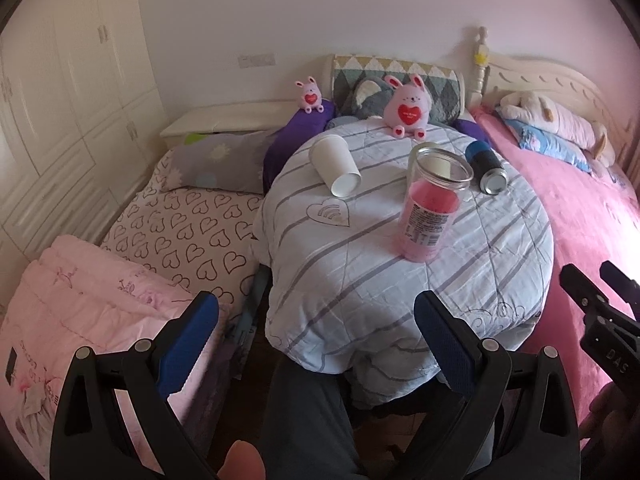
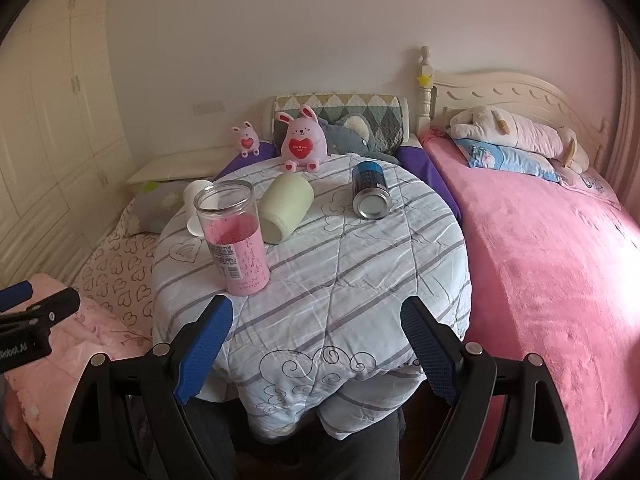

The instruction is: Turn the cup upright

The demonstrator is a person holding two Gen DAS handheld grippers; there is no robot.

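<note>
A white paper cup point(image 1: 335, 165) lies on its side on the round quilt-covered table point(image 1: 360, 272); in the right wrist view it point(image 2: 195, 196) is partly hidden behind the jar. A pale green cup point(image 2: 286, 207) lies on its side mid-table. A blue can point(image 1: 487, 172) point(image 2: 370, 195) also lies on its side. A clear jar with pink contents point(image 1: 430, 208) point(image 2: 236, 238) stands upright. My left gripper point(image 1: 316, 320) and right gripper point(image 2: 316, 320) are open and empty at the table's near edge.
A large pink bunny plush point(image 1: 408, 106) point(image 2: 302, 144) sits at the table's far edge, a small one point(image 1: 310, 95) behind it. A heart-print bed point(image 1: 188, 224) lies to the left, a pink bed point(image 2: 560, 264) to the right.
</note>
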